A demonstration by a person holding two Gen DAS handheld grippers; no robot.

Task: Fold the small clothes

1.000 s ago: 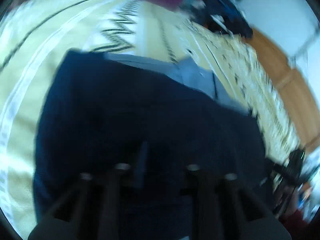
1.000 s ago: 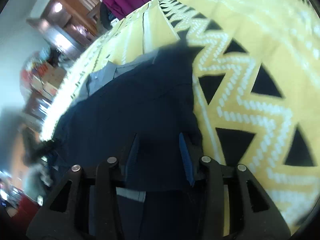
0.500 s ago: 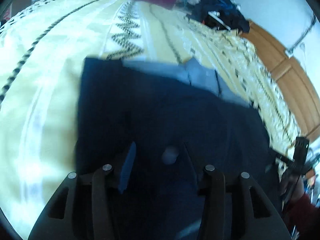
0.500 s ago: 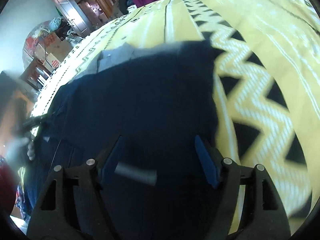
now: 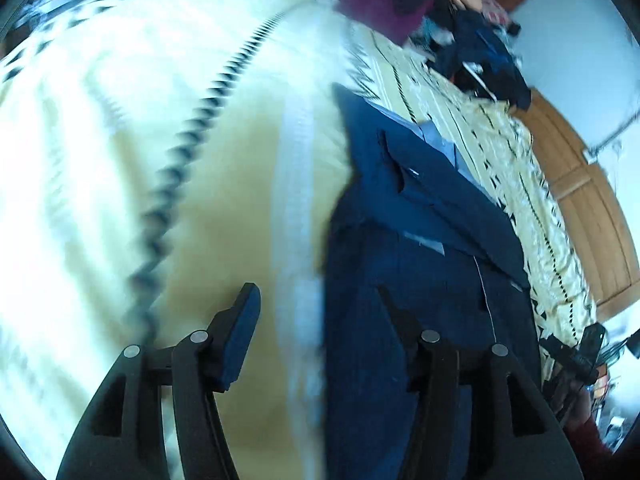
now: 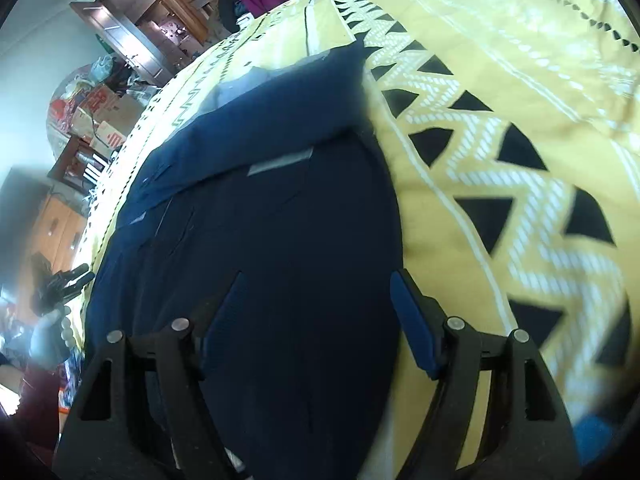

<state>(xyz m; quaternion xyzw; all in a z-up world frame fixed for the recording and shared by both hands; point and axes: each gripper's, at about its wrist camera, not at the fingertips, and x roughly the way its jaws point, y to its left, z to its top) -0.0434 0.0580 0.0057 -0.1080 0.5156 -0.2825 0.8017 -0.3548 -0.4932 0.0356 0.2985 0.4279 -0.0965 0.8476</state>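
- The bedspread [image 5: 168,168], yellow with white bands and black zigzag rows, fills most of both views and carries everything else.
- The garment [image 6: 280,220], dark navy, lies flat on the bedspread with one part folded over another; a pale blue lining shows at its far edge, and a small grey strip sits on the fold line.
- In the left wrist view the garment [image 5: 420,260] runs up the right half of the frame, its long edge beside a white band of the bedspread.
- The right gripper [image 6: 316,304] is tipped down over the near end of the garment, jaws spread wide with nothing between them; its left finger is over the navy cloth and its right finger [image 6: 416,332] stands at the garment's edge, where the yellow begins.
- The left gripper [image 5: 316,316] also points down and forward, jaws apart and empty; its left finger [image 5: 236,340] is over bare bedspread, the right one over the garment's edge. Blur makes it hard to say whether either tip touches the surface.
- A pile of clothes [image 5: 472,40], magenta and dark pieces, sits at the far end of the bedspread.
- A wooden cabinet [image 6: 160,12] stands beyond the bed.
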